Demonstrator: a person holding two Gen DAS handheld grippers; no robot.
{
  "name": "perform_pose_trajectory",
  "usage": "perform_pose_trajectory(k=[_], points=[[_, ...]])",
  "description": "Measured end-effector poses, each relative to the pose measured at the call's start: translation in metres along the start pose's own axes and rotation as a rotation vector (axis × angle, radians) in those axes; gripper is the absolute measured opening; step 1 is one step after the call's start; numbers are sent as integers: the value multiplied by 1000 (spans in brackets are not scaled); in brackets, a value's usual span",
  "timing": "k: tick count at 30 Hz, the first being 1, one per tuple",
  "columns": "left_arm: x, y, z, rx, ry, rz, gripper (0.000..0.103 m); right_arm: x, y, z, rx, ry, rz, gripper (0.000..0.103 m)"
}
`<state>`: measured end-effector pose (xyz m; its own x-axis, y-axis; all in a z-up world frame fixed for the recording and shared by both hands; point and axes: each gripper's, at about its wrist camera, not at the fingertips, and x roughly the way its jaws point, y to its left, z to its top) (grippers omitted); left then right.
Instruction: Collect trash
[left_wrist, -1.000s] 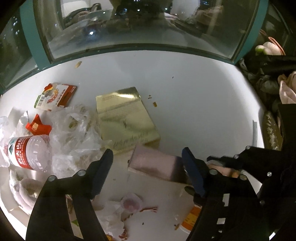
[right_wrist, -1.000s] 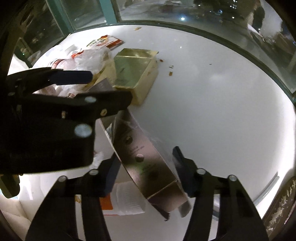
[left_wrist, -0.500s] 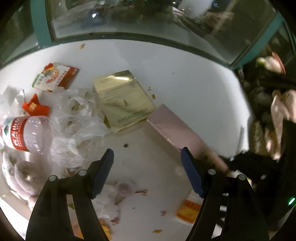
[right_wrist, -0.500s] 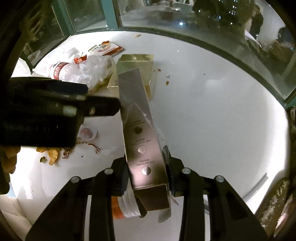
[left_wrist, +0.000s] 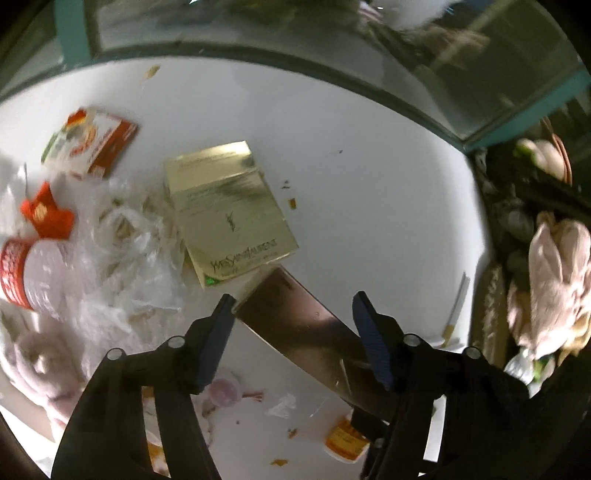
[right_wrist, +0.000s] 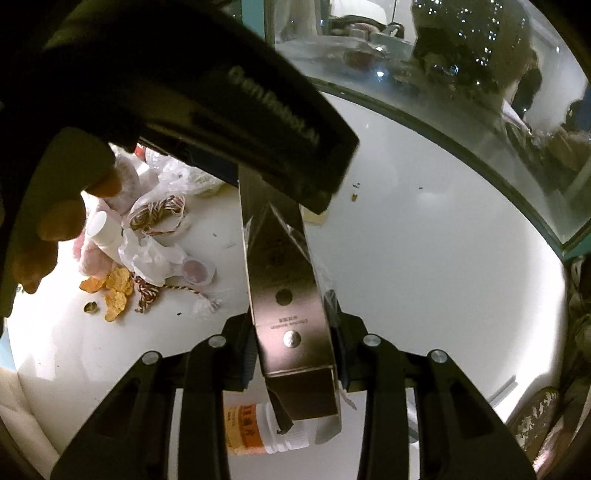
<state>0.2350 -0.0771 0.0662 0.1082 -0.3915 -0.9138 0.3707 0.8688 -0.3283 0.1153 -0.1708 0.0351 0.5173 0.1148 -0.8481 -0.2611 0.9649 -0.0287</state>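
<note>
Clamped in our right gripper is the long, shiny bronze-pink carton, its two black fingers pressed against the carton's narrow sides near the open flap end. Our left gripper is closing around the carton's far end; its blue-padded fingers stand either side of the end, the left pad at the carton's corner and the right one a little apart.

Below us lies the white tabletop, with a dark glass pane in a teal frame along its far edge. Near the middle sits the flat gold cardboard box, just beyond the carton's tip. Crumpled clear plastic wrap spreads beside the box toward the left edge, touching a clear plastic bottle with a red label. A red-and-white snack packet lies toward the far left corner. A small white bottle with an orange label lies under the right gripper, at the near edge.
</note>
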Motion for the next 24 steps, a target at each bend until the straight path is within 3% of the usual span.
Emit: perform_pose_trajectory(k=[6,24], points=[[0,9,2,-73,48,-25,53,-3,9,-5,-34,-7,-27,32],[-60,0,-8,-38,-70,-3,52,-45,31,2,-81,-105,-44,32]])
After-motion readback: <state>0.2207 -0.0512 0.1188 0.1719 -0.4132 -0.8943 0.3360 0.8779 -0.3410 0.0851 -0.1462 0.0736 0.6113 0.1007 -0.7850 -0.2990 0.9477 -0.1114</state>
